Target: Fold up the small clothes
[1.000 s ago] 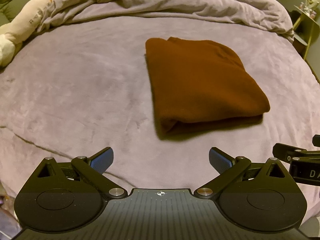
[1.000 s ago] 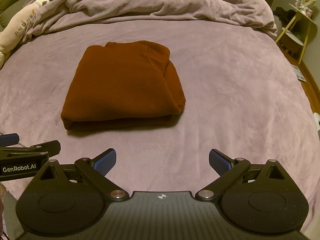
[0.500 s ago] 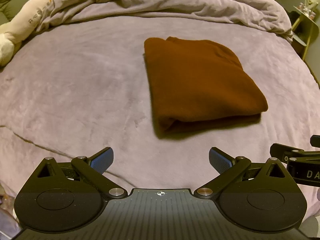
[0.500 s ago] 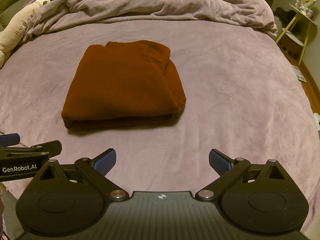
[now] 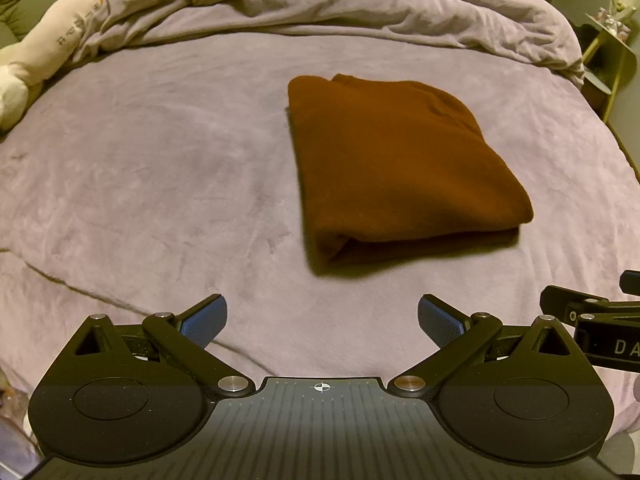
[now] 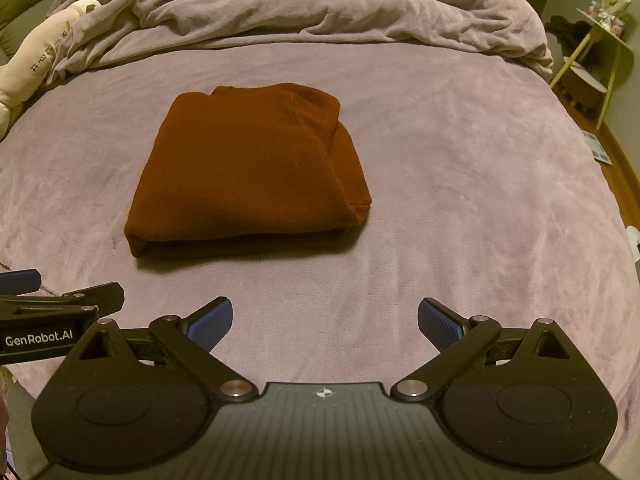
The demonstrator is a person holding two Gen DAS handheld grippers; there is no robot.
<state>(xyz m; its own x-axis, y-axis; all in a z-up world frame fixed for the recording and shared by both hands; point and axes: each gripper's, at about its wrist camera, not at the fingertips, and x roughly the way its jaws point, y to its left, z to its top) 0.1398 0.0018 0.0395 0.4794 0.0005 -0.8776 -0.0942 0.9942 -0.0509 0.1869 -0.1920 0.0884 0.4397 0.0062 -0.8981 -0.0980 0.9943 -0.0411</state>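
Observation:
A rust-brown garment [image 5: 400, 164] lies folded into a thick rectangle on the mauve bed cover [image 5: 160, 168]. It also shows in the right wrist view [image 6: 248, 176], left of centre. My left gripper [image 5: 322, 318] is open and empty, hanging short of the garment's near left corner. My right gripper [image 6: 325, 320] is open and empty, short of the garment's near right corner. Neither touches the cloth. Each gripper shows at the edge of the other's view.
A crumpled mauve duvet [image 6: 320, 8] is heaped along the far side of the bed. A cream plush toy [image 5: 44, 44] lies at the far left. A small side table [image 6: 600, 52] stands past the bed's right edge.
Both grippers have drawn back slightly from the garment; the folded cloth has not moved.

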